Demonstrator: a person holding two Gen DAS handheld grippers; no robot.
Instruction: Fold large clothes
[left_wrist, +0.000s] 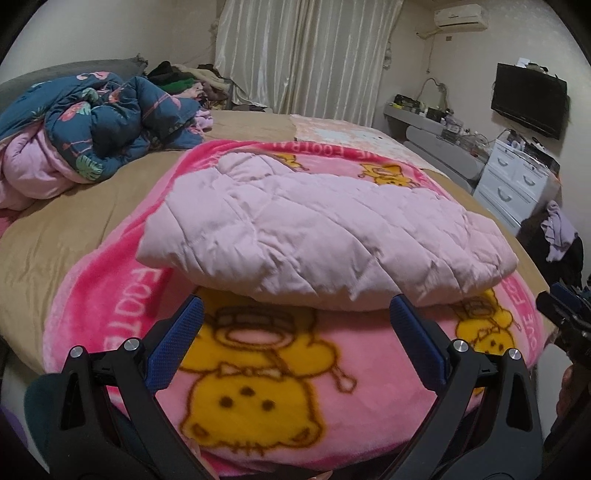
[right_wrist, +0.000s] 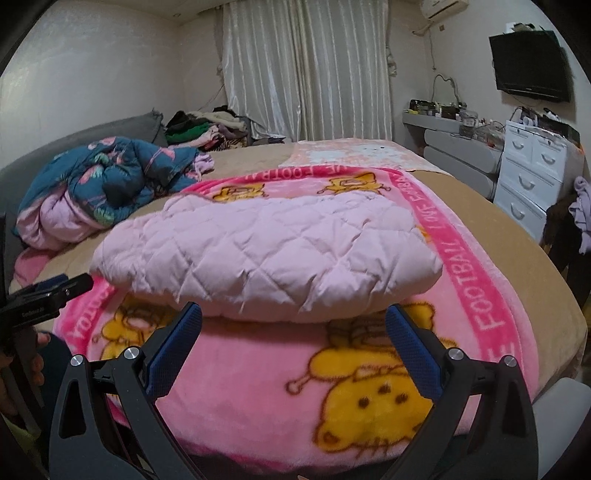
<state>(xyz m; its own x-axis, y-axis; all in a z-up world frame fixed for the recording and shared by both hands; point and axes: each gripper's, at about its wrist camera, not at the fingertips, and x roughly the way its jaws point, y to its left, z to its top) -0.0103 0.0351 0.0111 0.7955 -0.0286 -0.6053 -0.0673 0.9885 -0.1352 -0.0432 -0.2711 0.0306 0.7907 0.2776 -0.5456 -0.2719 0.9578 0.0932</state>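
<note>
Left claw (left_wrist: 295, 317) spread wide, nothing between blue pads; right claw (right_wrist: 293, 325) likewise wide open, empty; both hover above pink cartoon blanket (left_wrist: 280, 373) at near bed edge; folded pink quilted garment (left_wrist: 321, 236) lies on blanket just beyond claw tips; crumpled teal floral quilt (left_wrist: 110, 114) far left on tan bed (left_wrist: 70, 225); clothes pile (right_wrist: 207, 127) by curtain (right_wrist: 306, 66); white drawers (right_wrist: 535, 173), wall TV (right_wrist: 532, 66) at right.

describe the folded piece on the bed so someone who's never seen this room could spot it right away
Start at the big bed with the tan cover, then find the bright pink cartoon-bear blanket spread at its near end. On that blanket lies the pale pink quilted garment, folded into a flat pad. Unlike the crumpled teal floral heap farther left, it is plain and neat.
</note>
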